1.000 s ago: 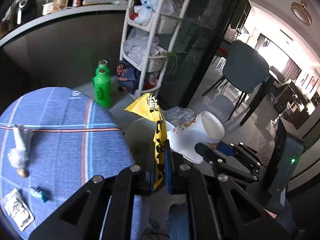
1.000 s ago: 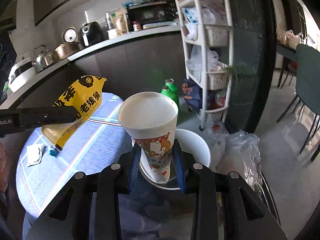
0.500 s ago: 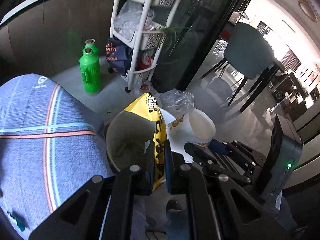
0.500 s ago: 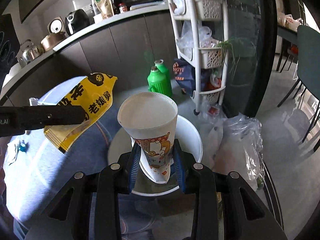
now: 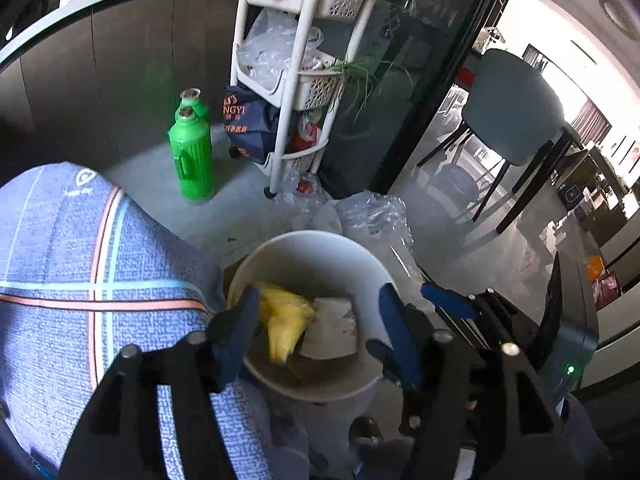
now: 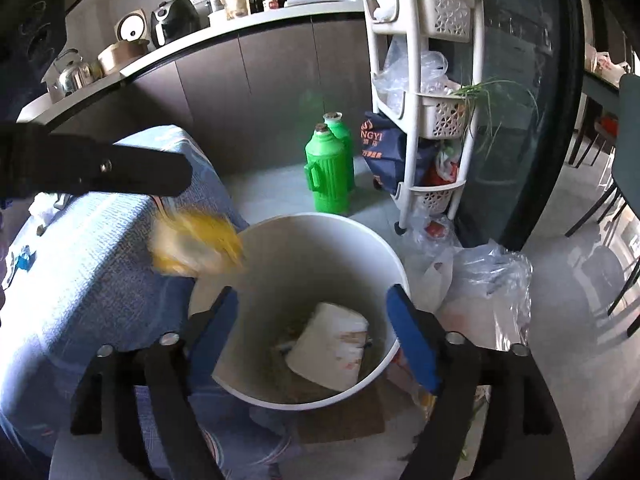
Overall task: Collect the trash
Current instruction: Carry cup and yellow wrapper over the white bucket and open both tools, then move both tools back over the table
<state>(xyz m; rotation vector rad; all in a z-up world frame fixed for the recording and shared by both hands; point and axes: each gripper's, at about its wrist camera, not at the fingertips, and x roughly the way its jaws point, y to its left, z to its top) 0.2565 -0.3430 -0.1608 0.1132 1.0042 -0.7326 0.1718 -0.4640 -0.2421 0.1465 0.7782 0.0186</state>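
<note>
Below, paper cup [image 6: 330, 346] in bin [image 6: 372, 240], beneath parted right tongs [image 6: 312, 326]

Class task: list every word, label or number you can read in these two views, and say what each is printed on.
"NGYI": orange letters, start cut off, on the dark blue bag beside the white rack.
Logo on the blue tablecloth: wording too small.
Yellow wrapper and paper cup: too blurred.

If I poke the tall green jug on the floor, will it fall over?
Probably it wobbles: the green jug is tall with a narrow base. It looks like stiff ribbed plastic, so it likely won't squash. The second jug close behind might stop it.
</note>
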